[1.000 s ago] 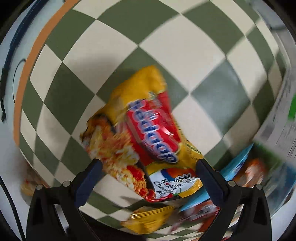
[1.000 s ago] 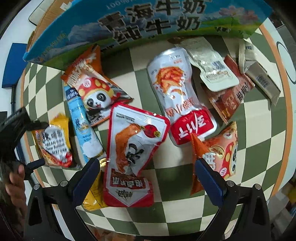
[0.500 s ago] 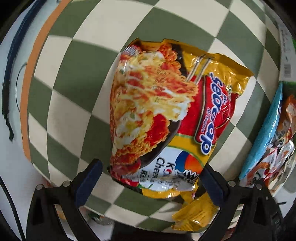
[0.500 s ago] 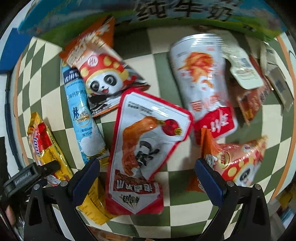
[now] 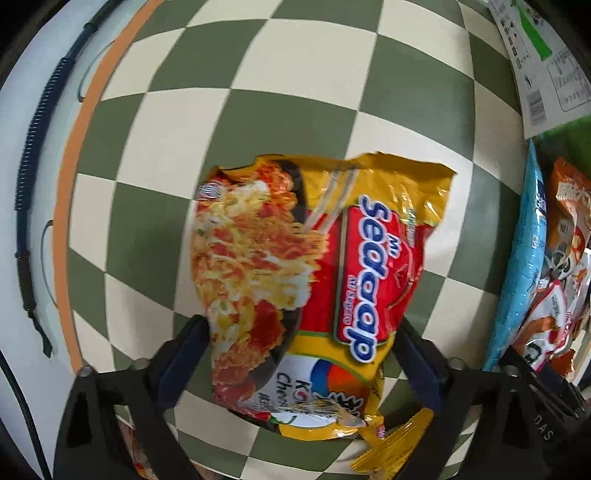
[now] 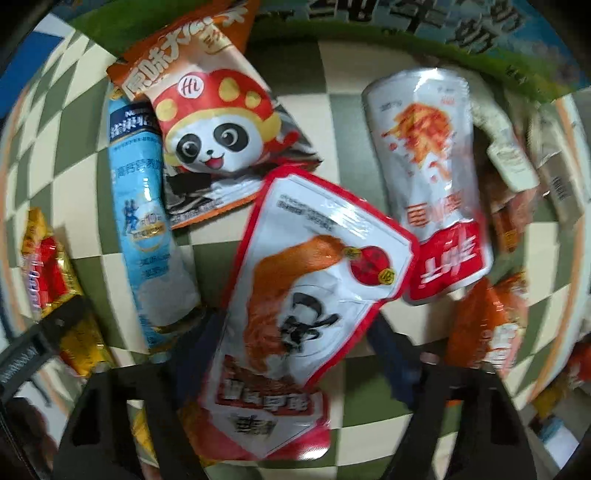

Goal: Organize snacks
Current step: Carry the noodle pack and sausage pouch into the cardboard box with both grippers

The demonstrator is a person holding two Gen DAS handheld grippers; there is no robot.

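Observation:
A yellow and red Sedaap noodle packet (image 5: 317, 280) lies flat on the green and cream checked cloth (image 5: 229, 122). My left gripper (image 5: 299, 358) is open, its fingers either side of the packet's near end. In the right wrist view a red-edged white chicken-leg pouch (image 6: 306, 295) lies between the fingers of my open right gripper (image 6: 295, 354), low over it. Around it lie a panda snack bag (image 6: 218, 136), a light blue stick packet (image 6: 147, 229) and a white and red pouch (image 6: 432, 184). The noodle packet (image 6: 48, 273) also shows at the left.
A blue and green milk carton box (image 6: 406, 33) stands behind the snacks. More orange and brown packets (image 6: 491, 325) lie on the right. A small yellow packet (image 5: 395, 446) lies under the noodle packet's near end. The cloth's orange border (image 5: 70, 192) and a coiled cable (image 5: 40, 110) run along the left.
The noodle packet now lies flat with my left gripper lower around its near end. My right gripper has come down closer over the chicken-leg pouch.

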